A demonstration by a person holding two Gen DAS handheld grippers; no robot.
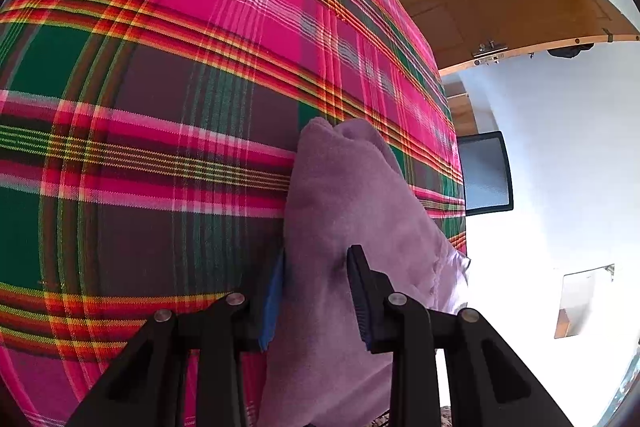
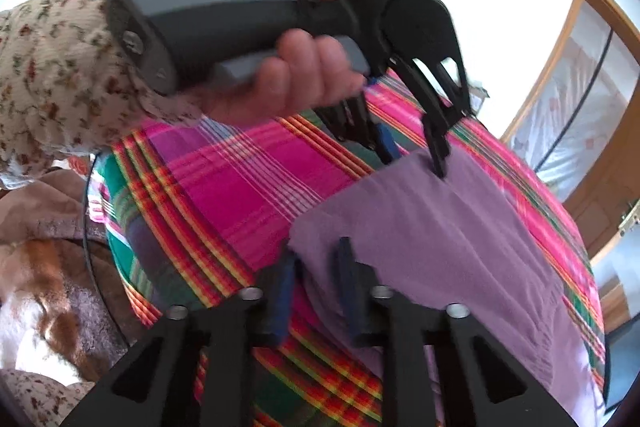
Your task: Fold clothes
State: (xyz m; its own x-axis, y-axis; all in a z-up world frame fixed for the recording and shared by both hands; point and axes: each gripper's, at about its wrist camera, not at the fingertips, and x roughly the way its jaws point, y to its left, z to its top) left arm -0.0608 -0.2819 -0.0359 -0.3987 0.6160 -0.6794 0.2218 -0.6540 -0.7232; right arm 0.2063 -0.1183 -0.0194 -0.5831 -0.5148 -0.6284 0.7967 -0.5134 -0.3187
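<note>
With the purple cloth lifted off the plaid blanket, both the left gripper and right gripper pinch its edge, likely to stretch it for folding.

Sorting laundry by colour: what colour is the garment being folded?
Plain lilac purple garment, seen best in the right wrist view.
</note>
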